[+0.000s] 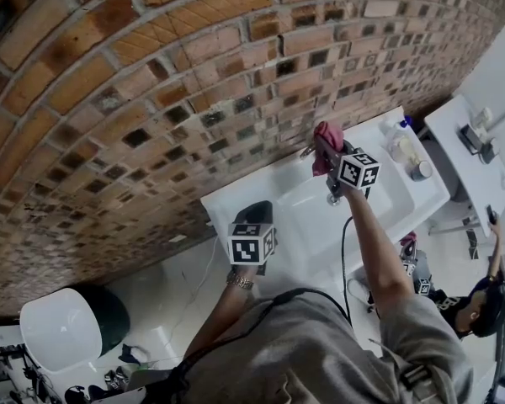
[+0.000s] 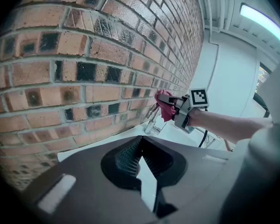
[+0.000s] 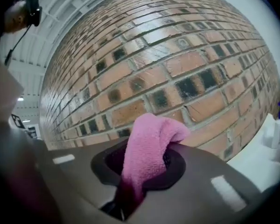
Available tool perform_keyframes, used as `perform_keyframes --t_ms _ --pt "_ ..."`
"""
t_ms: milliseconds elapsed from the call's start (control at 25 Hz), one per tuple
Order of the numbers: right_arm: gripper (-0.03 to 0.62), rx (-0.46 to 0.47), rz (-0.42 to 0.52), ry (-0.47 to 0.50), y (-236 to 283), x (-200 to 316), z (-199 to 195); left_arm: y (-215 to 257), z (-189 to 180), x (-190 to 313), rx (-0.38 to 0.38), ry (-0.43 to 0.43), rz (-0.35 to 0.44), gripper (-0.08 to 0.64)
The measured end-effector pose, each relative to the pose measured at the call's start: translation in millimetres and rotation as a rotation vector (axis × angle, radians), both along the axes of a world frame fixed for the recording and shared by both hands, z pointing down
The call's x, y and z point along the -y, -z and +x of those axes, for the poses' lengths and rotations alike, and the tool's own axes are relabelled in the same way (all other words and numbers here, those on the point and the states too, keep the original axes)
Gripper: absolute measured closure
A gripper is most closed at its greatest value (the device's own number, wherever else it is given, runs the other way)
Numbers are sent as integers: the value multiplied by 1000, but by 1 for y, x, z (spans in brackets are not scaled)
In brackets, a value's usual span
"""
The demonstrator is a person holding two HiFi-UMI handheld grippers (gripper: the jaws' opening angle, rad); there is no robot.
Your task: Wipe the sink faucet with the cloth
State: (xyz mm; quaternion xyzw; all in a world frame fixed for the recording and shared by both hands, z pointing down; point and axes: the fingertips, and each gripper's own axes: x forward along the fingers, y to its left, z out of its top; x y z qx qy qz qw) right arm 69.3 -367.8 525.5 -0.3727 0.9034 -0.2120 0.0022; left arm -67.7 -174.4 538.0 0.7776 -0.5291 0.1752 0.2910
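- Right claw (image 1: 328, 154) is clenched on the pink cloth (image 1: 327, 133). In the right gripper view the cloth bunches up out of the jaws and flops over forward, with a darker bit trailing down between them.
- The faucet (image 2: 154, 119) is right at the tip of that claw, just under and ahead of the cloth. From the left gripper view the cloth sits against the top of the chrome (looks like contact, but I can't swear to it from that angle).
- Straight ahead of the right claw there's just the brick wall (image 3: 177, 64), pretty close.
- Off to that claw's right, near the wall, a spray bottle (image 3: 277, 124) with a blue top stands on the white counter.
- The sink (image 1: 307, 225) basin lies below the right claw and back towards the person.
- Left claw (image 1: 255, 209) has its jaw tips together with nothing pinched between them. Through the slit lower down you only see white sink.
- The left claw hangs over the left end of the sink, well apart from the faucet. The right claw, the cloth and the faucet are all ahead of it and a little to its right.
- Behind and to the right of the right claw, past the sink, another person (image 1: 480, 305) is down low near the floor.
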Motion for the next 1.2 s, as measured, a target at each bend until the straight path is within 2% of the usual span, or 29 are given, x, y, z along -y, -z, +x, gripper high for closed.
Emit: perform_keyframes --t_ms 80,240,280,320,400,440,480,520,640,720,800,920,1040,1200 --pt "534 -133 40 61 -8 -13 -21 1 0 0 -2 -3 2 542" --pt "535 -532 174 141 -33 -33 -60 9 8 -2 -14 -21 18 541" --pt "535 -625 166 178 -47 -40 -67 12 11 -4 -14 -28 24 542" --pt "535 -719 116 215 -68 -48 -69 15 13 -6 -13 -36 32 541" --pt "535 -858 -74 212 -121 -64 -51 23 15 -15 -14 -50 45 541" --pt "535 -861 -165 163 -140 -74 -36 27 15 -22 -20 -55 48 541" --pt "535 -809 -230 111 -146 -86 -23 30 13 -29 -27 -56 50 542" --pt "535 -712 -261 73 -140 -99 -19 32 10 -35 -35 -53 52 542" --pt "535 -406 -257 6 -88 -143 -33 30 -4 -45 -51 -38 47 542" --pt "535 -286 -268 -50 -62 -179 -37 24 -4 -55 -70 -38 32 543" --pt "535 -209 -277 -110 -43 -220 -36 19 8 -70 -99 -62 17 543" --pt "534 -148 -270 -206 -18 -270 -30 17 40 -93 -122 -140 2 543" --pt "532 -140 -254 -275 -2 -317 -19 15 69 -125 -104 -206 0 543" --pt "532 -184 -195 -279 9 -386 -9 12 91 -188 -66 -236 9 542"
